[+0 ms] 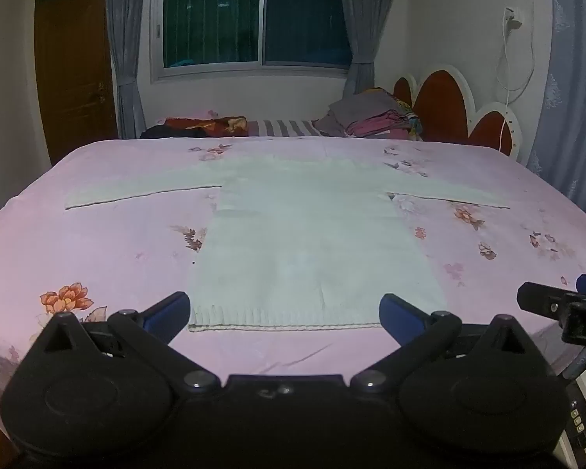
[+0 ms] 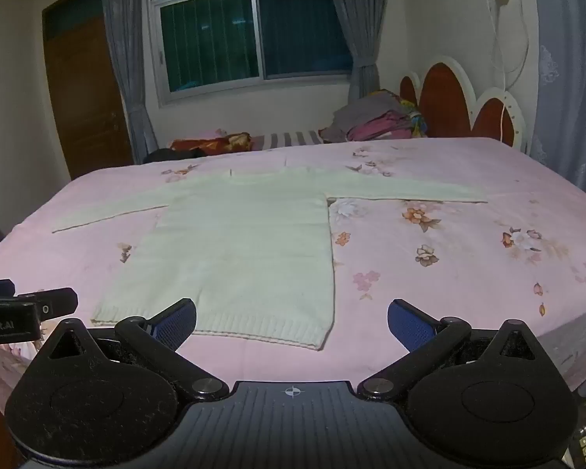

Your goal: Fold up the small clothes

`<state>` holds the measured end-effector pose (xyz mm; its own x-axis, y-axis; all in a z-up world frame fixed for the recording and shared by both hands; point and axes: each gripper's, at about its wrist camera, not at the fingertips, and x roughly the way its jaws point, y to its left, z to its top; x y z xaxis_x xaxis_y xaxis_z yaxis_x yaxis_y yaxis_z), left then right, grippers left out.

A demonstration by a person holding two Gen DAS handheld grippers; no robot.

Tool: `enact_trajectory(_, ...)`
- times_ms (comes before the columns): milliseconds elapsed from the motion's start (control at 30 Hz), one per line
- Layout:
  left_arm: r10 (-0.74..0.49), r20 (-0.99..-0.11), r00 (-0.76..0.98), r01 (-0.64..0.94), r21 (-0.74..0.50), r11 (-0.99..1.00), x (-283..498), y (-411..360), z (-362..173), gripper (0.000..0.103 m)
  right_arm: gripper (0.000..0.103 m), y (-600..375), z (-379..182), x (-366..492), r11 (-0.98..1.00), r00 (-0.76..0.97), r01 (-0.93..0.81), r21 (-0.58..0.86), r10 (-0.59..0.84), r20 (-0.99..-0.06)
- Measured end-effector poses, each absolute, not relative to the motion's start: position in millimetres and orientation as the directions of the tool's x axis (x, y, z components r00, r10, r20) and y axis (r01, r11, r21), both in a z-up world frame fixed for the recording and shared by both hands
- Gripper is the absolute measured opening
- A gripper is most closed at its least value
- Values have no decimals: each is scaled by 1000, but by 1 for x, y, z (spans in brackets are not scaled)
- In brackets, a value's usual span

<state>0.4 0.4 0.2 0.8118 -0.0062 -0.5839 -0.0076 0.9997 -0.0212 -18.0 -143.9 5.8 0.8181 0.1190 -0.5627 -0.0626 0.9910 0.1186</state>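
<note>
A pale knitted sweater [image 1: 312, 242] is spread flat on the pink floral bed [image 1: 97, 242], sleeves out to left and right. Both the left gripper [image 1: 285, 312] and right gripper [image 2: 292, 322] are held above its near hem, jaws wide apart and empty.

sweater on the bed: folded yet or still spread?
Spread. The white knit sweater lies flat on the pink floral bedsheet, both sleeves stretched sideways, ribbed hem nearest the cameras.

A bed [image 1: 97, 242] with a pink floral sheet fills the lower frame. Behind it, top centre, a dark window [image 1: 254, 19] between grey curtains [image 1: 123, 51]. A brown door [image 1: 74, 66] stands upper left; a red scalloped headboard [image 1: 445, 105] and white cable [image 1: 515, 58] at right.
</note>
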Motion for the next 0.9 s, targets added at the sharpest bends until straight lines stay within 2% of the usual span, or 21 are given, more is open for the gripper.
enact_trajectory(900,3,-576,817,-11,-12,1000,1,3,-3,103,103,-137,5,-18,990,823,-65,121,122,-555)
